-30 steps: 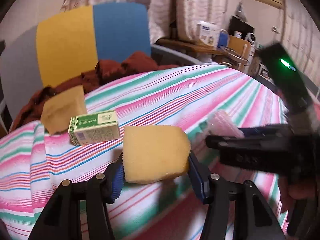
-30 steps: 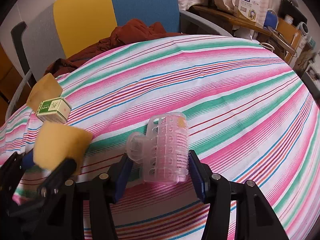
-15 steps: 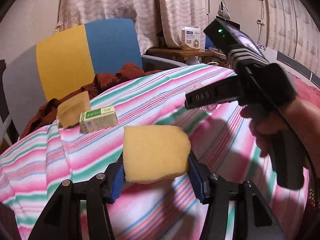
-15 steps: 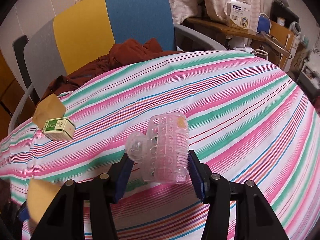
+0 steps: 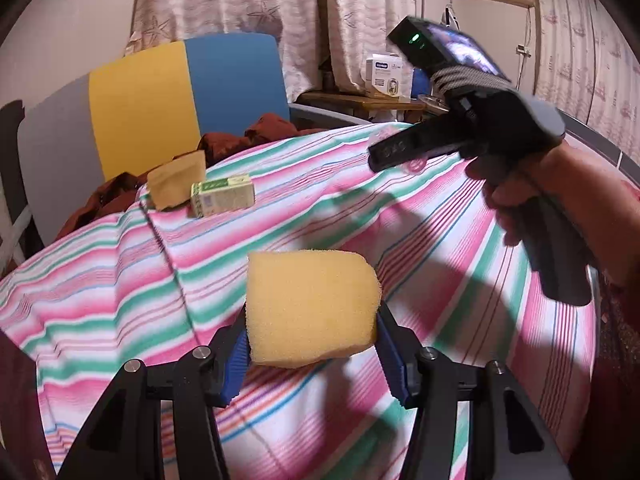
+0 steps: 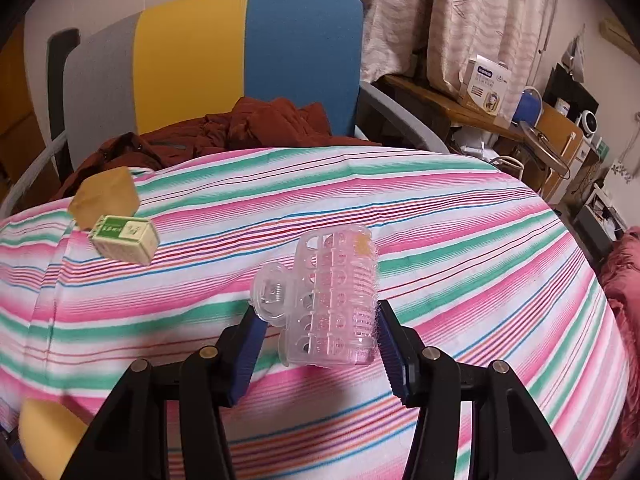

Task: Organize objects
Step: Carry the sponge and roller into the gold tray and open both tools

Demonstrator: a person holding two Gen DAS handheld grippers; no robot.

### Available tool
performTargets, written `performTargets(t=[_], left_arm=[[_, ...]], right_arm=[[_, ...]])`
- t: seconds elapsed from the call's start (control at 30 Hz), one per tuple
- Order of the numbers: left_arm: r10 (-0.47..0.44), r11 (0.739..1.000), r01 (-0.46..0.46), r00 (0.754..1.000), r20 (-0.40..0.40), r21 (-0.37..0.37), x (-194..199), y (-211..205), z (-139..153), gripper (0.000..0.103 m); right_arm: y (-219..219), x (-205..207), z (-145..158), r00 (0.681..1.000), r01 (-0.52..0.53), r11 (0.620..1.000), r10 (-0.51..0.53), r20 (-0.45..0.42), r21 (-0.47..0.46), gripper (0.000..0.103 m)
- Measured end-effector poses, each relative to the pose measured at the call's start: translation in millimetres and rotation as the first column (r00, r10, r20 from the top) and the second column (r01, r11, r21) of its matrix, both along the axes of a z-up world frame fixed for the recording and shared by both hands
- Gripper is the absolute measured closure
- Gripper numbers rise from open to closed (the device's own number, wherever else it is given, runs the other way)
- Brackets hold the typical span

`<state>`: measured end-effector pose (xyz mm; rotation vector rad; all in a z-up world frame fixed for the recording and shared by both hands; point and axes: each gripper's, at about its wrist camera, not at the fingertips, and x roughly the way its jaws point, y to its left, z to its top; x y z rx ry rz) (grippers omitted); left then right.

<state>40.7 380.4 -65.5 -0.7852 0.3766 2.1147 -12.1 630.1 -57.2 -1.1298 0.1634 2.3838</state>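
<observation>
In the left wrist view the left gripper (image 5: 312,354) pinches a yellow sponge (image 5: 310,306) between its blue pads, low in the centre of the frame, held above the striped cloth (image 5: 120,292); the right wrist view shows only a corner of that sponge at its lower left edge. In the right wrist view the right gripper (image 6: 318,346) clamps a clear pink hair roller (image 6: 328,298) with its clip to the left; the left view shows that gripper from outside, at the upper right, in a hand (image 5: 560,196), with only a pale glimpse of the roller. Both views show a green box (image 6: 124,240) touching a brown pouch (image 6: 106,196) on the cloth, left of centre; behind stands a chair (image 6: 248,56) with red clothing (image 6: 256,124).
</observation>
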Motion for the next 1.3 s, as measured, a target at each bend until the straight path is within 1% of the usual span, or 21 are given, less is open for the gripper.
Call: performTargets(t=[0.1,0.33,0.43,0.67,0.77,0.93,1.13,1.3], left_arm=[[0.004,1.000,-0.004,1.000,0.017,0.001,-0.2,-7.1,-2.1,0.047],[0.006,1.000,-0.007,1.000,0.021,0.013,4.8,-17.8,-1.1,0.047],[0.009,1.000,-0.009,1.000,0.028,0.017,7.9,-23.4,0.8,0.047],[-0.001,0.997,-0.007,0.994,0.109,0.080,27.2,-49.0,5.3,0.047],[-0.019,0.995,0.008,0.993,0.114,0.101,40.5,-59.4,10.7,0.047],[-0.029,0.992,0.018,0.996,0.088,0.126,55.0,-77.5,24.5,0.047],[0.007,0.987,-0.021,0.996,0.087,0.157,62.2,-107.4,37.8,0.047],[0.056,0.982,-0.070,0.995,0.085,0.176,59.0,-135.7,46.4,0.047]], right_arm=[[-5.2,10.2,8.3,1.000,0.009,0.999,-0.009,-0.001,-0.035,0.048],[-22.3,44.1,22.0,0.999,0.043,0.993,-0.043,0.010,-0.111,0.048],[-34.2,57.3,27.5,0.999,0.038,0.992,-0.038,0.003,-0.123,0.048],[-73.0,83.8,41.3,0.999,0.003,0.990,-0.008,-0.036,-0.144,0.048],[-91.1,90.3,44.9,0.999,-0.024,0.989,0.017,-0.047,-0.144,0.048],[-117.7,98.3,51.1,0.997,-0.063,0.990,0.056,-0.057,-0.127,0.048],[-153.9,104.1,56.5,0.992,-0.115,0.987,0.108,-0.063,-0.112,0.048],[-181.8,105.6,58.7,0.987,-0.148,0.983,0.141,-0.073,-0.107,0.048]])
